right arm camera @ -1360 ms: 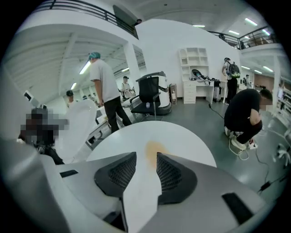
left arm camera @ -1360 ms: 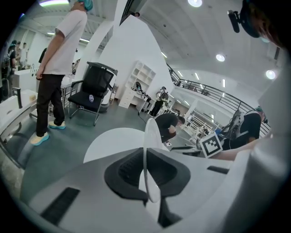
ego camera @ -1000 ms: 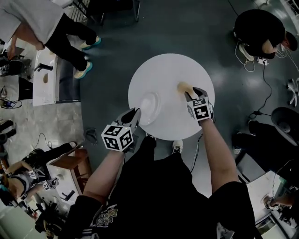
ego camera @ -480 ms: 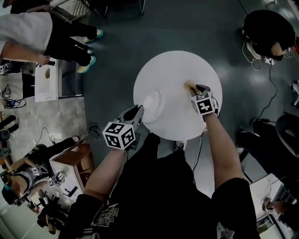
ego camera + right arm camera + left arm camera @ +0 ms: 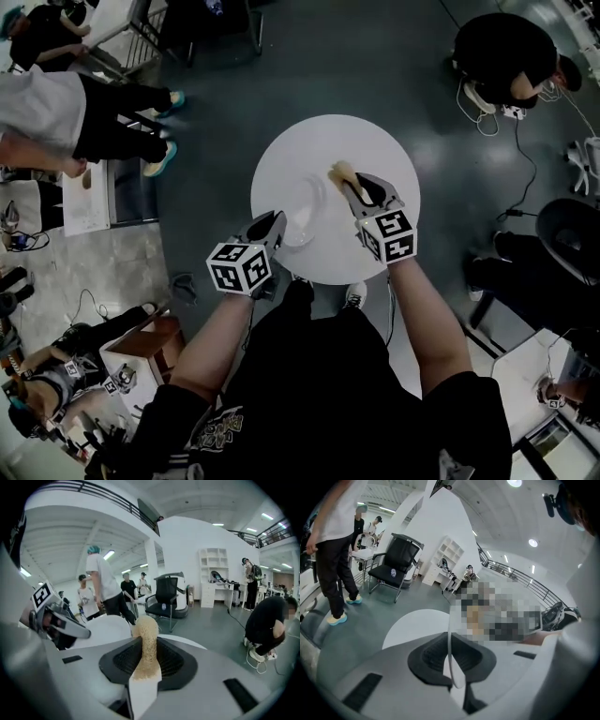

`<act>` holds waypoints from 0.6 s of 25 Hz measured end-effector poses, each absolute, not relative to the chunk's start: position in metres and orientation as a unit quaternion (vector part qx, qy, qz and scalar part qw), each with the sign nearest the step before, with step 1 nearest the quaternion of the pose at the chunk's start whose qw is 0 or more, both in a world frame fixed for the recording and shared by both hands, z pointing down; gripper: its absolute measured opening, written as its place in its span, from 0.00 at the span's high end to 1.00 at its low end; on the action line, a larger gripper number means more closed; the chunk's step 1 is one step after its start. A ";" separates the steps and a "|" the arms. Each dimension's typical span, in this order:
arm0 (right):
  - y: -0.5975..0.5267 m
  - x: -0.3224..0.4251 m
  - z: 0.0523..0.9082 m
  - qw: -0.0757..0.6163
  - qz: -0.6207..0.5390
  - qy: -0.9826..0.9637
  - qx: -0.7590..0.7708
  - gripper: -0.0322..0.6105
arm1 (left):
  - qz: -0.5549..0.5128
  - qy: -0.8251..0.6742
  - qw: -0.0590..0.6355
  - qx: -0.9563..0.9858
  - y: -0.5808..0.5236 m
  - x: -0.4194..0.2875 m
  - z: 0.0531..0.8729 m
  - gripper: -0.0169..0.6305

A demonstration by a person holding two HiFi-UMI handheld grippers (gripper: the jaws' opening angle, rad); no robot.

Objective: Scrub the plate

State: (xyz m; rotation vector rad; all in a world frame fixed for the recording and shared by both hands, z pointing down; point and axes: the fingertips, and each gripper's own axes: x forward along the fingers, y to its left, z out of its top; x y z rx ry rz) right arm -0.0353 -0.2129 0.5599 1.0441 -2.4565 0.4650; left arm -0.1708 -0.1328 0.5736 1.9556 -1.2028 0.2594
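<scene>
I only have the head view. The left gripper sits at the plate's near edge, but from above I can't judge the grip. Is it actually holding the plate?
Observer: Yes. In the left gripper view the left gripper has its pads shut on the rim of the plate, which shows edge-on between them.
Operator: And the sponge at the tip of the right gripper: is it gripped or only touched?
Observer: Gripped. The right gripper view shows the sponge standing up between the jaws, which have just been closing, with both pads pressing its sides.
</scene>
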 end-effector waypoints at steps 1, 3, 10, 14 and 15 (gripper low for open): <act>-0.207 -0.039 0.546 0.198 0.162 -0.892 0.373 0.79 | 0.102 -0.475 0.401 0.777 -0.133 -0.165 0.570 0.94; -0.196 -0.046 0.521 0.175 0.147 -0.902 0.367 0.79 | 0.099 -0.472 0.397 0.781 -0.132 -0.154 0.562 0.94; -0.173 -0.045 0.486 0.171 0.084 -0.906 0.379 0.79 | 0.088 -0.446 0.390 0.801 -0.115 -0.120 0.535 0.94; -0.153 -0.045 0.483 0.192 0.052 -0.907 0.370 0.79 | 0.074 -0.426 0.398 0.809 -0.103 -0.102 0.523 0.94; -0.145 -0.045 0.483 0.196 0.046 -0.910 0.364 0.79 | 0.067 -0.422 0.399 0.811 -0.102 -0.099 0.519 0.94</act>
